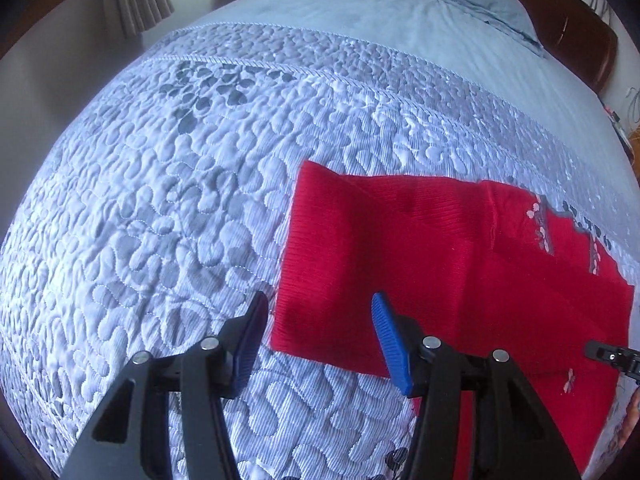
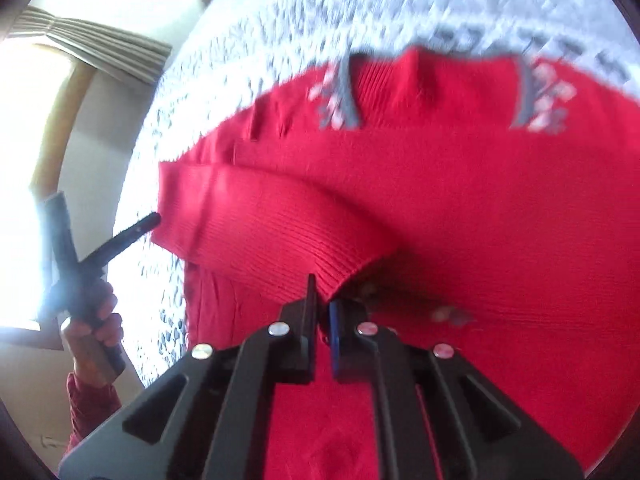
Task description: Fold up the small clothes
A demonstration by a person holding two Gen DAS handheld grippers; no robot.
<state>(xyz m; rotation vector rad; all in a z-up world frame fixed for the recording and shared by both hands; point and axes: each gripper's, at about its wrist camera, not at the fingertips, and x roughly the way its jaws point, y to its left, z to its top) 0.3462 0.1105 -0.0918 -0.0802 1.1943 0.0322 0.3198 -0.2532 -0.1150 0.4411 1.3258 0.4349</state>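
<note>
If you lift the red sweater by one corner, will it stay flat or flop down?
Probably flop. The red sweater is soft ribbed knit, and its sleeve already bends into a rounded fold where the right gripper pinches it. It likely won't slide much either: the quilted bedspread under it is bumpy.

LEFT WRIST: rides behind left gripper (image 1: pixel 320 304), faces down and forward across quilted bedspread (image 1: pixel 180 200), moderately near; red sweater (image 1: pixel 440 264) at 4 o'clock | RIGHT WRIST: rides behind right gripper (image 2: pixel 322 300), very near sweater (image 2: pixel 440 220), blurred | SHARED: sweater, bedspread; left gripper (image 2: pixel 154 220) at 9 o'clock in right view.
</note>
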